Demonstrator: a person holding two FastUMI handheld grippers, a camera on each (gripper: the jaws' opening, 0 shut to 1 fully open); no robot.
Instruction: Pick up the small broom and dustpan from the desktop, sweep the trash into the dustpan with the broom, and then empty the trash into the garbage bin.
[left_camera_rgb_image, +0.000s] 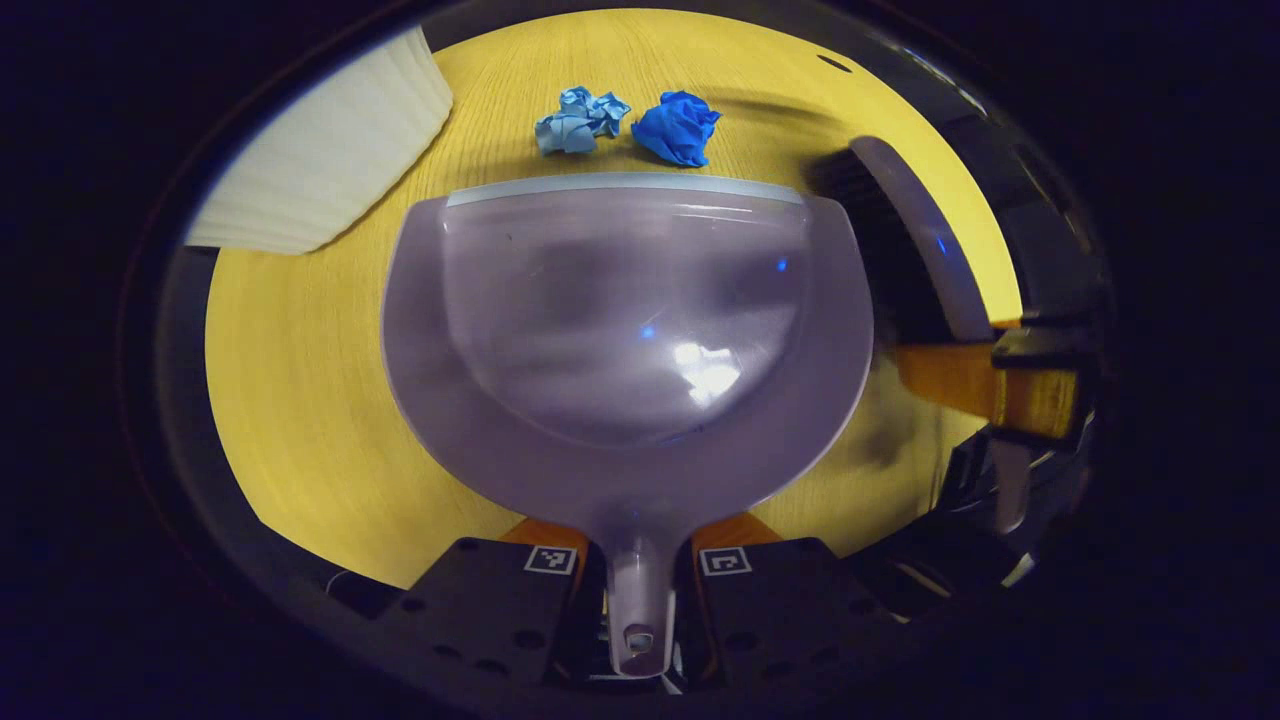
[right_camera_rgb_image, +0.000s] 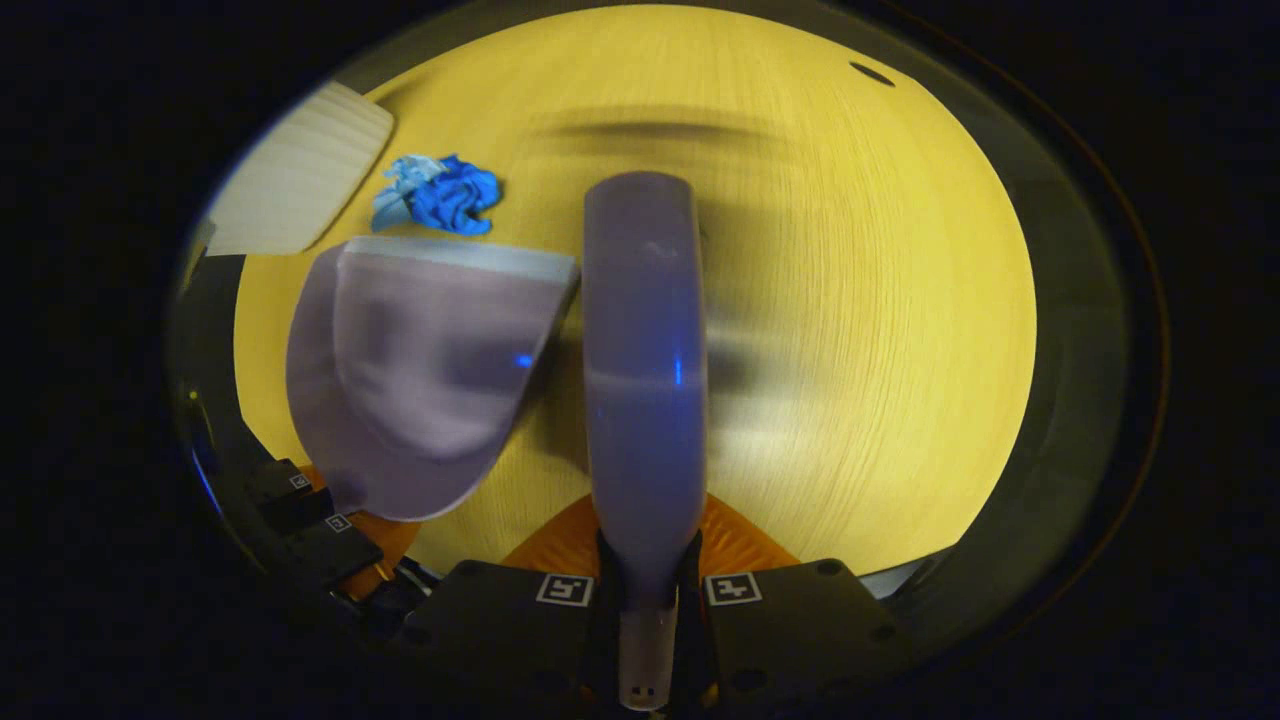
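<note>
My left gripper (left_camera_rgb_image: 638, 560) is shut on the handle of the pale lilac dustpan (left_camera_rgb_image: 625, 330), whose front lip lies just short of two crumpled paper balls, a light blue one (left_camera_rgb_image: 578, 122) and a deep blue one (left_camera_rgb_image: 678, 127), on the yellow desktop (left_camera_rgb_image: 290, 380). My right gripper (right_camera_rgb_image: 648, 588) is shut on the handle of the small broom (right_camera_rgb_image: 645, 360), which points forward over the desk beside the dustpan (right_camera_rgb_image: 420, 370). The paper balls (right_camera_rgb_image: 440, 195) lie beyond the dustpan's lip, to the broom's left. The broom (left_camera_rgb_image: 915, 240) and the right gripper (left_camera_rgb_image: 1010, 385) appear to the dustpan's right.
A white ribbed object (left_camera_rgb_image: 325, 165) sits at the desk's far left, close to the paper balls; it shows again (right_camera_rgb_image: 295, 180) in the right gripper view. The desk's dark rim (right_camera_rgb_image: 1080, 330) curves round on the right. A small dark hole (right_camera_rgb_image: 871, 73) marks the far desktop.
</note>
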